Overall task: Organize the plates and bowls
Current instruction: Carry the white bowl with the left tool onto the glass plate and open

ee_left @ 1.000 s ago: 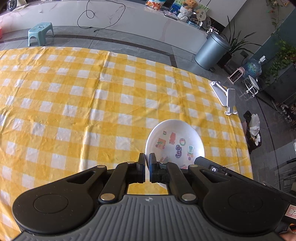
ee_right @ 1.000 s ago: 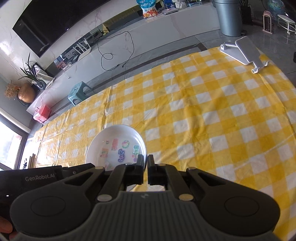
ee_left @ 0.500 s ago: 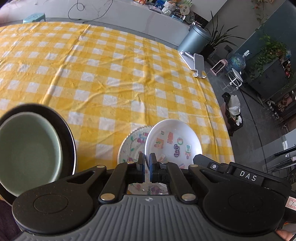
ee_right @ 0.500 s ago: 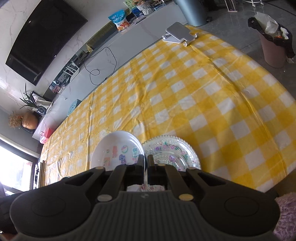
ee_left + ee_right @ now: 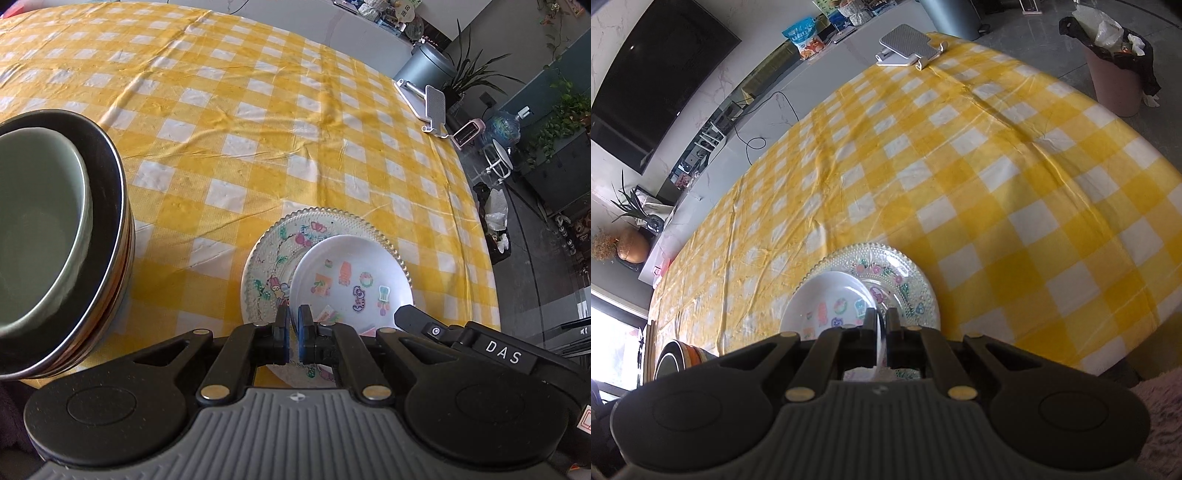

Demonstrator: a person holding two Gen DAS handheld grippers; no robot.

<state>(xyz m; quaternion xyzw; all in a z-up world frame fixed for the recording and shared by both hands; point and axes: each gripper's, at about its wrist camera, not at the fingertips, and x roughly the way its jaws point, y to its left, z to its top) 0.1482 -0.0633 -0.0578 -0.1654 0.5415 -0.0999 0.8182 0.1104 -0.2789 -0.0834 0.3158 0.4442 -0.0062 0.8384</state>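
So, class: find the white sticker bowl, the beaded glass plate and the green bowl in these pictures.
white sticker bowl [image 5: 351, 273], left wrist view, on its inner floor.
beaded glass plate [image 5: 912, 284], right wrist view, on its patterned rim.
green bowl [image 5: 33, 229], left wrist view, on its inside.

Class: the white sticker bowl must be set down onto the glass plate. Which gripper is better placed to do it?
Neither alone: the left gripper and right gripper each clamp the white bowl rim above the glass plate.

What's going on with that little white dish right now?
Both grippers, left and right, shut on the white dish rim. Dish over the glass plate. Nothing in the way.
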